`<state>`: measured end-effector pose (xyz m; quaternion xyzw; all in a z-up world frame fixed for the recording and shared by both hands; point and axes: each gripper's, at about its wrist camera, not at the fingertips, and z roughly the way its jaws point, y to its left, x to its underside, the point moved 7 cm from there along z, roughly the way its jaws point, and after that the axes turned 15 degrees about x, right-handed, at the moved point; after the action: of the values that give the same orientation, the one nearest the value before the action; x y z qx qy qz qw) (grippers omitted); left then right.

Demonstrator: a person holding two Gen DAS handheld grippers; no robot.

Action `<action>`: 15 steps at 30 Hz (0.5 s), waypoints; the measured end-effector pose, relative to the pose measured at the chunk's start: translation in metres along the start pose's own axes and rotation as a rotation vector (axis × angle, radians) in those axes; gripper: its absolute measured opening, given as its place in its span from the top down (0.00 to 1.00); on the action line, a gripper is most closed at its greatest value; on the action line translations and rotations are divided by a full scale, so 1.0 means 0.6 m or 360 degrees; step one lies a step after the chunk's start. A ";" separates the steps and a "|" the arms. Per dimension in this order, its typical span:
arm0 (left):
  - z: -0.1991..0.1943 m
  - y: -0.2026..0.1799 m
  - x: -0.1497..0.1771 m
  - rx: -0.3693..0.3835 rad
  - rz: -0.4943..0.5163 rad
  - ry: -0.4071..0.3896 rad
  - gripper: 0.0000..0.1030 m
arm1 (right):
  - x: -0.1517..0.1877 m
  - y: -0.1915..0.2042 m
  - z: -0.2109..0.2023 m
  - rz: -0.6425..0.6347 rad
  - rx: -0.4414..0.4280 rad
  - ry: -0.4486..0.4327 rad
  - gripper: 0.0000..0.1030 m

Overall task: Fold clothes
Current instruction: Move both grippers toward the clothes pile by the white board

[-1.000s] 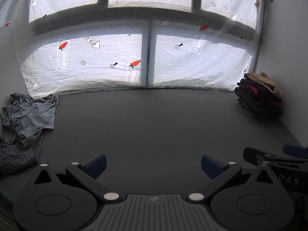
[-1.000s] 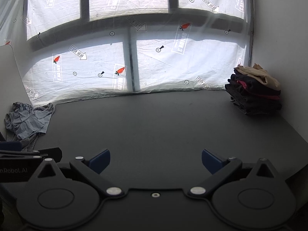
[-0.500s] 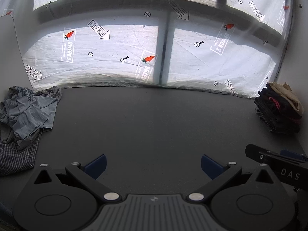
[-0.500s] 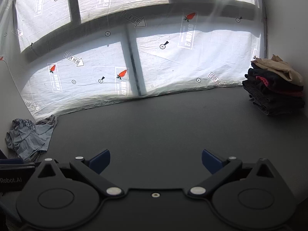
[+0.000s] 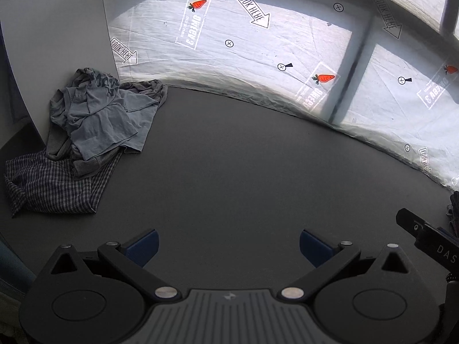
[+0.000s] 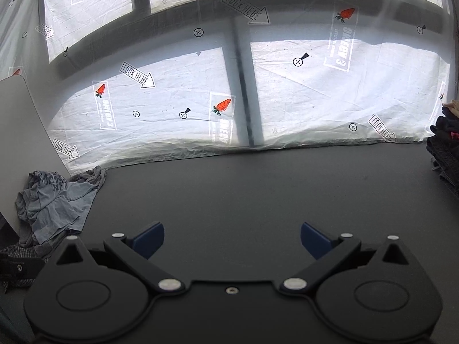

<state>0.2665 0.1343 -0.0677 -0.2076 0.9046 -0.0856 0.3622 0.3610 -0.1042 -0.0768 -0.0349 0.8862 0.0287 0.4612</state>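
Observation:
A crumpled grey T-shirt (image 5: pixel 100 120) lies in a heap at the table's far left corner, partly on top of a dark checked garment (image 5: pixel 54 183). My left gripper (image 5: pixel 228 246) is open above the dark table, right of and nearer than that heap, with nothing between its blue-tipped fingers. The right wrist view shows the same grey T-shirt (image 6: pixel 54 203) far left. My right gripper (image 6: pixel 232 239) is open and empty over the table's middle. A stack of folded dark clothes (image 6: pixel 444 149) sits at the right edge.
The dark grey table (image 5: pixel 243 172) runs back to a window covered with printed plastic sheeting (image 6: pixel 330 91). A white panel (image 5: pixel 54 46) stands behind the heap on the left. Part of the right gripper's body (image 5: pixel 430 240) shows at the left view's right edge.
Both grippers have swung to the left. The grey T-shirt heap now looms larger in the left wrist view, and the folded stack has slid to the right edge. Both stay open.

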 end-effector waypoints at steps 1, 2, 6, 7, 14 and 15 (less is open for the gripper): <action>0.005 0.016 -0.010 -0.0007 -0.0022 0.0007 0.00 | -0.001 0.025 0.015 -0.0041 -0.0027 0.0008 0.00; 0.015 0.037 -0.024 -0.0025 -0.0034 0.0014 0.00 | -0.003 0.042 0.023 -0.0069 -0.0038 0.0008 0.00; 0.055 0.131 -0.088 -0.0111 -0.0073 0.0021 0.00 | -0.011 0.139 0.059 -0.0217 -0.0051 -0.0009 0.00; 0.063 0.156 -0.104 -0.0120 -0.0101 0.0011 0.00 | -0.015 0.165 0.069 -0.0256 -0.0046 -0.0017 0.00; 0.131 0.396 -0.200 -0.0174 -0.0490 -0.0071 0.00 | -0.037 0.384 0.159 -0.0515 -0.0085 -0.0071 0.01; 0.144 0.440 -0.211 -0.0219 -0.0536 -0.0056 0.00 | -0.038 0.411 0.168 -0.0548 -0.0090 -0.0076 0.02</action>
<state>0.3258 0.4268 -0.1327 -0.3819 0.8543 -0.0794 0.3436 0.4346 0.1507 -0.1111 -0.1983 0.8548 -0.0250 0.4790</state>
